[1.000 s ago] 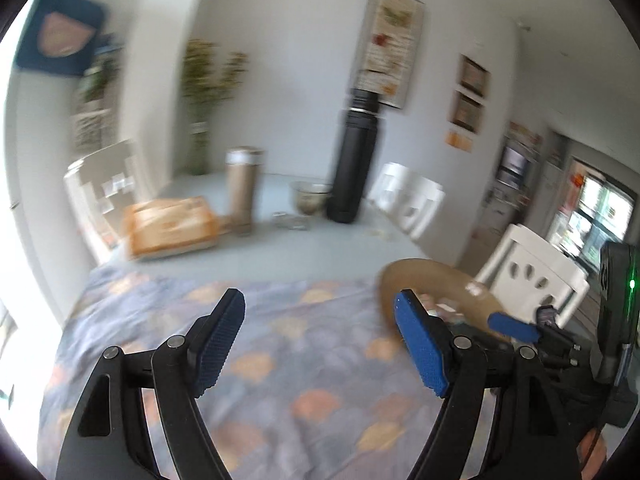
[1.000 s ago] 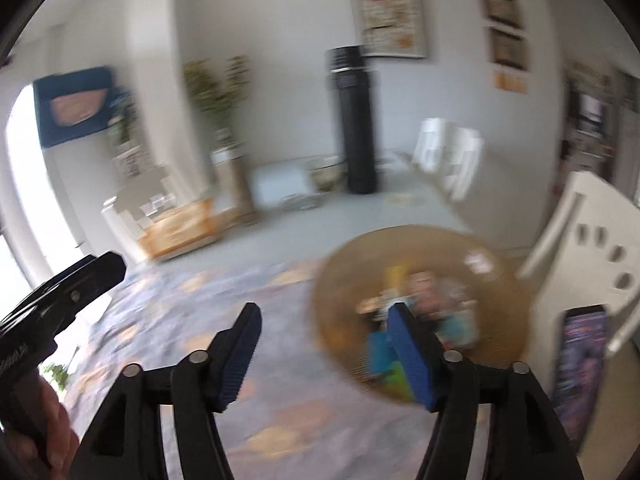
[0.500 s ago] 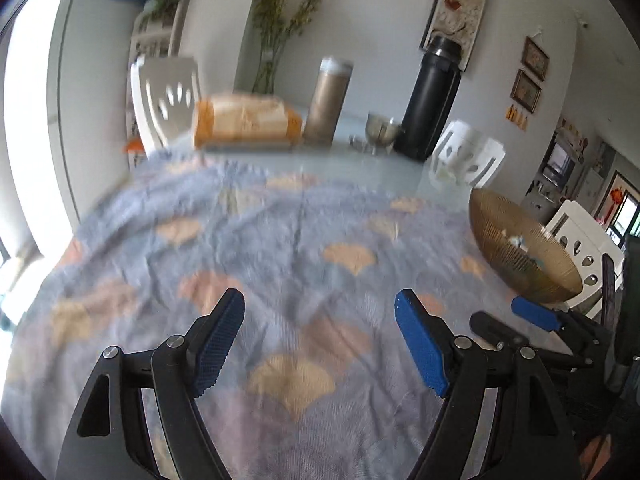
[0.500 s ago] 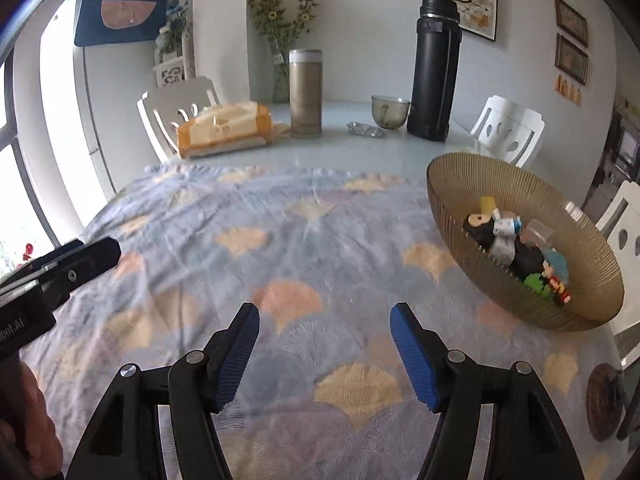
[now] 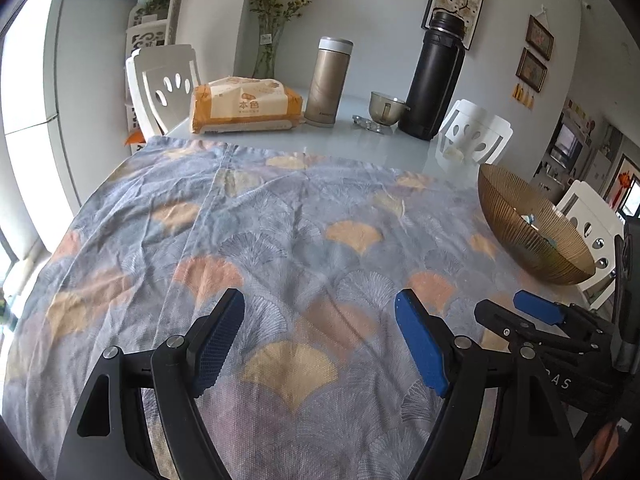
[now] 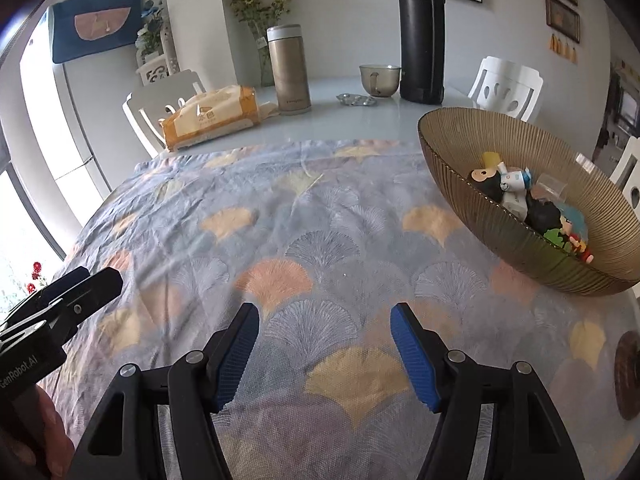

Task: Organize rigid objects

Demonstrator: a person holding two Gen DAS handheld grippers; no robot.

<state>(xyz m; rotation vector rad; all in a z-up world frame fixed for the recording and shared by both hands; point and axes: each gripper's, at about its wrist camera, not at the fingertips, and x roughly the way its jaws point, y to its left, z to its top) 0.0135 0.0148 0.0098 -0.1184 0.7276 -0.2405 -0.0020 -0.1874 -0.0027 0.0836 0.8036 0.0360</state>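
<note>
Now that both grippers have dropped from facing the far wall to hanging low over the tablecloth [image 6: 280,216], the table is in plain sight and sorting can begin. Left gripper [image 5: 320,340] and right gripper [image 6: 324,352] each stand well open with nothing between their ribbed blue pads, side by side at the near edge. Small hard plastic toys [image 6: 532,204] lie heaped in the ribbed amber glass bowl [image 6: 448,160] at the right, on wrinkled, soft, fan-patterned fabric.

Your left gripper [image 5: 320,344] hangs open above the patterned cloth [image 5: 280,240]. The gold bowl [image 5: 532,236] stands at your right.
</note>
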